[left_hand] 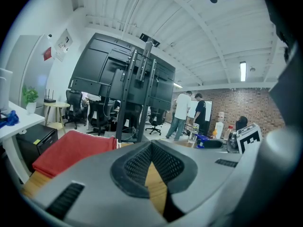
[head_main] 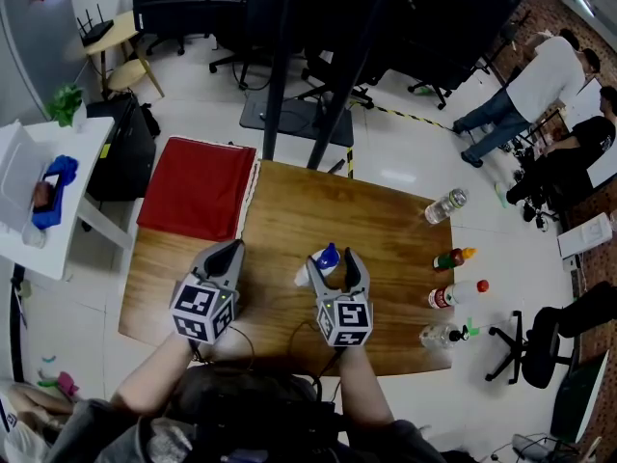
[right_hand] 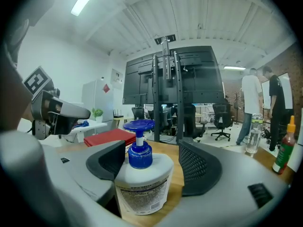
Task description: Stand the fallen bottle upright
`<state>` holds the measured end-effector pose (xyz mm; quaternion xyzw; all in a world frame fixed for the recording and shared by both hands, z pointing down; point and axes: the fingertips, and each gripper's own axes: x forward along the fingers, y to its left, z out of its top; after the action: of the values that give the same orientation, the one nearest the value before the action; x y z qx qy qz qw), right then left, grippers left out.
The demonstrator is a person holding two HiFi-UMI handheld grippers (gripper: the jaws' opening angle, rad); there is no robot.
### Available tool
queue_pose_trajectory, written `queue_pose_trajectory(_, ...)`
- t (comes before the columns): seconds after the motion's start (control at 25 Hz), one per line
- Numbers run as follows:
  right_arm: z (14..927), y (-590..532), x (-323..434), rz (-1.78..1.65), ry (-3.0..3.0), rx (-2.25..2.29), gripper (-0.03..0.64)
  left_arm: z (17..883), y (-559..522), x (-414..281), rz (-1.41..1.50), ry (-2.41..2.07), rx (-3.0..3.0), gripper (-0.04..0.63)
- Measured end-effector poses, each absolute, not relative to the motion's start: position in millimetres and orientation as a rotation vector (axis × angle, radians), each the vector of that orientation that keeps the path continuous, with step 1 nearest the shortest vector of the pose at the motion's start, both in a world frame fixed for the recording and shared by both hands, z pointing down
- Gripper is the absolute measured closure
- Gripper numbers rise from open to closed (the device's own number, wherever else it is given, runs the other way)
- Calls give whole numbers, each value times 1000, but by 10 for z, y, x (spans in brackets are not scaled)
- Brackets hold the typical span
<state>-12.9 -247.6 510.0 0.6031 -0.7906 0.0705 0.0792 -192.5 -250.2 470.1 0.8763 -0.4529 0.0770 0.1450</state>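
Observation:
A white pump bottle [head_main: 321,264] with a blue pump head stands upright on the wooden table [head_main: 386,222], just in front of me. My right gripper [head_main: 333,258] is around it with its jaws open. In the right gripper view the bottle [right_hand: 142,181] sits between the pads [right_hand: 199,167], close to the left one, with a gap on the right side. My left gripper [head_main: 229,252] hovers over the table to the left of the bottle, apart from it. Its jaws are shut with nothing in them [left_hand: 151,162].
A red cloth [head_main: 198,189] lies over the table's far left corner. Along the right edge lie a clear water bottle [head_main: 445,205], an orange-capped sauce bottle [head_main: 453,258], a red-capped bottle [head_main: 455,294] and a green-capped one [head_main: 445,335]. A white side table [head_main: 39,201] stands at left.

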Motion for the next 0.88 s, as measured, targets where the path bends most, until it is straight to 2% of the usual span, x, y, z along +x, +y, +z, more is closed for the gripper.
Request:
queue_pose_trajectory(0.08,5099,-2457,-130,225,-2373,1799,240,4691,-2483,-1917,220,-1303,2528,566)
queue_pose_trajectory(0.2,5050,-2427,-146,247,-2389,1810,238,4667,-2458,-1922,221,-1298,2533,566)
queue_pose_trajectory(0.24,5026,-2414,-154,250,-2393,1816,213,4657,-2451,-1928,220,-1298,2534,566)
queue_pose_trajectory(0.48,4794,-2249,-230,196,-2401,1850,215,4597,-2404,-1989,202,-1293,2540,566)
queue_pose_trajectory(0.6,4678,-2130,-246,168,-2400,1880,241,4568,-2358,-2018,193,-1290,2543,566)
queue_pose_trajectory(0.8,4504,-1990,-282,115,-2396,1949,325,4536,-2268,-2038,179,-1271,2556,566)
queue_pose_trajectory(0.88,4433,-1934,-296,78,-2390,1973,380,4519,-2230,-2029,171,-1265,2568,566)
